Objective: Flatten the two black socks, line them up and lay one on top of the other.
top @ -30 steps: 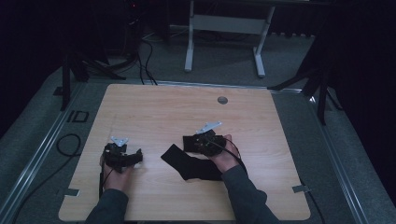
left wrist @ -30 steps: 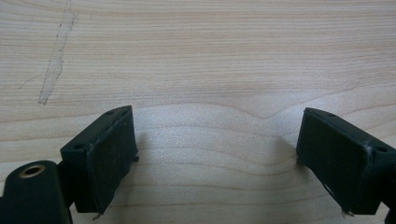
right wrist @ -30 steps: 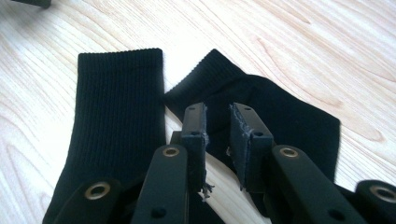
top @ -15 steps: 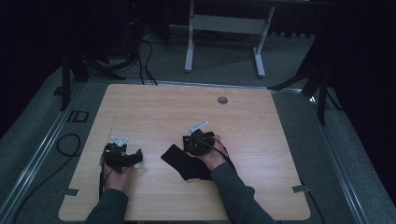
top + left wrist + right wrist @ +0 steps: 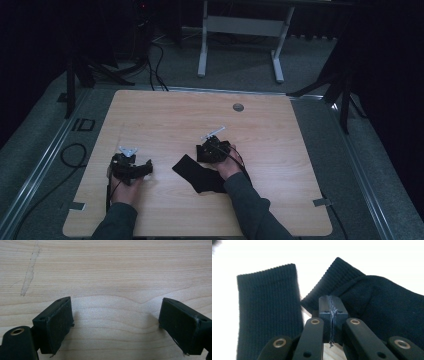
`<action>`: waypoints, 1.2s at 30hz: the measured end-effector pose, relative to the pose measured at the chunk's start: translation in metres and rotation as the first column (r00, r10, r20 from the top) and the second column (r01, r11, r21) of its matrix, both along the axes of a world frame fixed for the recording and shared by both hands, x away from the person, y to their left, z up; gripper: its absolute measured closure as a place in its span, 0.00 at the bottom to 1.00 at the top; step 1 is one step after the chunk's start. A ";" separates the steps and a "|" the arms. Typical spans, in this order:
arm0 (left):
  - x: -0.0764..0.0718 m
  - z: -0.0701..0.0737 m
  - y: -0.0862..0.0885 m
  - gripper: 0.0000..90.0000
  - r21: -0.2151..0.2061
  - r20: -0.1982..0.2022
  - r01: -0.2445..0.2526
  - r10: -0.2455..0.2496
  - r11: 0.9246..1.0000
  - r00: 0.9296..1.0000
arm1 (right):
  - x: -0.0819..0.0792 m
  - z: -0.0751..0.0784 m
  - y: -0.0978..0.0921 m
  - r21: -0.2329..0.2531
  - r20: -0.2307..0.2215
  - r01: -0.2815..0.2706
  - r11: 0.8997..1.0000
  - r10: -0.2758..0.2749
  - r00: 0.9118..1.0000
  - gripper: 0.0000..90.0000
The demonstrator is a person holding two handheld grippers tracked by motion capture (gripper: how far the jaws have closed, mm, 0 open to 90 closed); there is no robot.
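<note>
**Soft black socks: pinch the ribbed cuff, not the flat middle**

The black socks (image 5: 197, 173) lie flat near the front of the tabletop (image 5: 165, 120), just in front of the person's right hand. In the right gripper view two ribbed cuffs show: the left cuff (image 5: 268, 312) lies apart from the right cuff (image 5: 337, 281), a strip of bright wood between them.

The right claw (image 5: 333, 315) has its jaws pressed together, just over the right cuff's edge; whether any knit is caught between them I cannot tell (a few loose fibres cling along the seam, nothing more). The left claw (image 5: 120, 325) rests on bare wood well to the left of the socks, its jaws spread wide with nothing between them.

Judging by the look of the knit, this is light, limp, stretchy stuff. It should drape and fold as soon as it leaves the wood, and it will not break or slip much against the pads. The ribbed cuff is the likely best hold: thicker, with a firm edge. A pinch in the flat middle would probably catch one layer and bunch the fabric.
</note>
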State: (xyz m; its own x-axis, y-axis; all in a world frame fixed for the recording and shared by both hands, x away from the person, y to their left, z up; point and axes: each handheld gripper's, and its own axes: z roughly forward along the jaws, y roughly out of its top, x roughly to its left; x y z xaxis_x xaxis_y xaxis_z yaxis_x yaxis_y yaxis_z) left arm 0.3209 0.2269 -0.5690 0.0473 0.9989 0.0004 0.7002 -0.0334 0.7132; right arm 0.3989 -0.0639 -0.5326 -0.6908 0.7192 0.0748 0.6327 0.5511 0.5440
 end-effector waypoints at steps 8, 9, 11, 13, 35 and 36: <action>0.000 0.000 0.000 0.14 0.000 0.000 -0.001 0.001 1.000 1.000 | -0.007 0.027 -0.023 0.075 0.061 0.039 0.996 -0.044 0.997 0.99; 0.000 0.000 0.000 0.14 0.000 0.000 -0.001 0.001 1.000 1.000 | -0.007 0.030 -0.028 0.087 0.070 0.045 0.995 -0.051 0.996 0.99; 0.000 0.000 0.000 0.14 0.000 0.000 -0.001 0.001 1.000 1.000 | -0.010 0.038 -0.040 0.124 0.075 0.072 0.990 -0.082 0.994 0.99; 0.000 0.000 0.000 0.14 0.000 0.000 -0.001 0.001 1.000 1.000 | -0.012 0.043 -0.050 0.153 0.079 0.093 0.984 -0.106 0.991 0.99; 0.000 0.000 0.000 0.14 0.000 0.000 -0.001 0.001 1.000 1.000 | -0.030 0.047 -0.152 0.177 0.131 0.268 0.947 -0.293 0.947 0.99; 0.000 0.000 0.000 0.14 0.000 0.000 -0.001 0.001 1.000 1.000 | -0.030 0.047 -0.152 0.177 0.131 0.268 0.947 -0.293 0.947 0.99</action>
State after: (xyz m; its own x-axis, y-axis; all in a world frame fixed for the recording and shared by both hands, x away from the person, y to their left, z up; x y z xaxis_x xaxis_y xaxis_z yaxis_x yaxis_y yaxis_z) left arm 0.3208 0.2268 -0.5690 0.0464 0.9989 0.0001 0.7004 -0.0326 0.7131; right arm 0.3690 -0.2164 -0.4852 -0.4744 0.8735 0.1095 0.6514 0.2647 0.7110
